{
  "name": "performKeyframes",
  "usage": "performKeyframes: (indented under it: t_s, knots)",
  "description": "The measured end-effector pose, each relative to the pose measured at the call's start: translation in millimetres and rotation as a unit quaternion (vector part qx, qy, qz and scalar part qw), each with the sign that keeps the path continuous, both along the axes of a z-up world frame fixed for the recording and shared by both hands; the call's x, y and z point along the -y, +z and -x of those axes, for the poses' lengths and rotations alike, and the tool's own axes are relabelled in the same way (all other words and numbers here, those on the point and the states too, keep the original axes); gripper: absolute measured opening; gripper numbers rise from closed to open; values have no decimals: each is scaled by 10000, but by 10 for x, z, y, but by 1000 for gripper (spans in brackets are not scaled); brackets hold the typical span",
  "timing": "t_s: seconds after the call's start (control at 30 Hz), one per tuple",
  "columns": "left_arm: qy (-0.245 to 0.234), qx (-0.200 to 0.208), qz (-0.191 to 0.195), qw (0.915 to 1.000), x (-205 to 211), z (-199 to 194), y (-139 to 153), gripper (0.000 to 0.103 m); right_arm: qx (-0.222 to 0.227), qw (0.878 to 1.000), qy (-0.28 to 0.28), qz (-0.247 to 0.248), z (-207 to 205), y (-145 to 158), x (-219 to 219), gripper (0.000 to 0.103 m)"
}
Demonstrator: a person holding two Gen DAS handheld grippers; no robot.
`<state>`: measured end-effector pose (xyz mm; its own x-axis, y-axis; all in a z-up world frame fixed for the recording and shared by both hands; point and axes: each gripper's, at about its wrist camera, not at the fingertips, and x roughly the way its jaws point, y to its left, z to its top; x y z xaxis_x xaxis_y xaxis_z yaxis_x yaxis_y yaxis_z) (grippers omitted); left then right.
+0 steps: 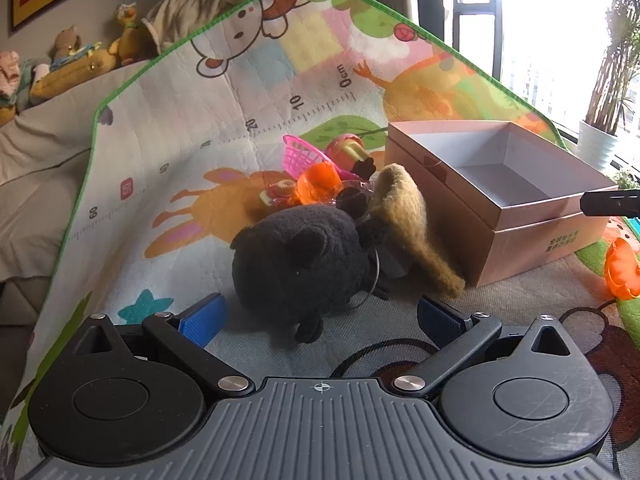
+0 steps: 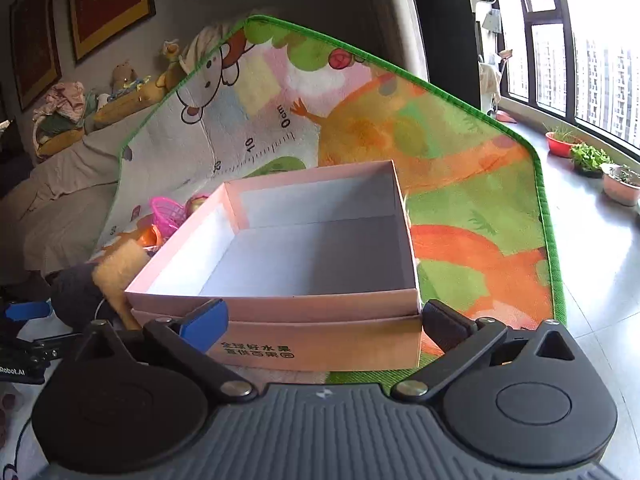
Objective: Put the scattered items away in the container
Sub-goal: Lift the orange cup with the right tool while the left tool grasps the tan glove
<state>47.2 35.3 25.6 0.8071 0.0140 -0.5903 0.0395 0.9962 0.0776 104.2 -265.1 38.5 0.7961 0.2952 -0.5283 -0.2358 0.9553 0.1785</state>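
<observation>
A black plush toy (image 1: 296, 268) lies on the play mat just ahead of my left gripper (image 1: 322, 318), which is open with its blue pads either side of the plush's near end, not touching. A tan plush (image 1: 404, 216) leans against the pink cardboard box (image 1: 520, 220). Behind them sit an orange translucent toy (image 1: 320, 182), a pink basket (image 1: 302, 152) and a pink-and-yellow toy (image 1: 348, 148). My right gripper (image 2: 325, 325) is open with nothing in it, in front of the box's near wall (image 2: 320, 304). The box's inside is bare white.
Another orange piece (image 1: 622, 274) lies on the mat to the right of the box. The green-edged mat (image 2: 552, 240) ends at a grey tiled floor with plant pots (image 2: 588, 160) by the window. A sofa with soft toys (image 1: 80, 60) stands behind the mat.
</observation>
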Motion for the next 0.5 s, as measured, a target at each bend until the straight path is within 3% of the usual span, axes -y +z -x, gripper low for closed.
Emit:
performKeyframes:
  t_s: [0.13,0.3,0.5]
  knots:
    - [24,90,-75,9999,-23,-24,28,103,-4,9988,471,-107,49,13,-150,103]
    - [-239,470,-267,9983,70,26,139,103,449,9967,379,566,231,58,-293,103]
    - [-499,643,-76,9967,170,-70,204,103,747,9885,366,1265,529,63,-336,102]
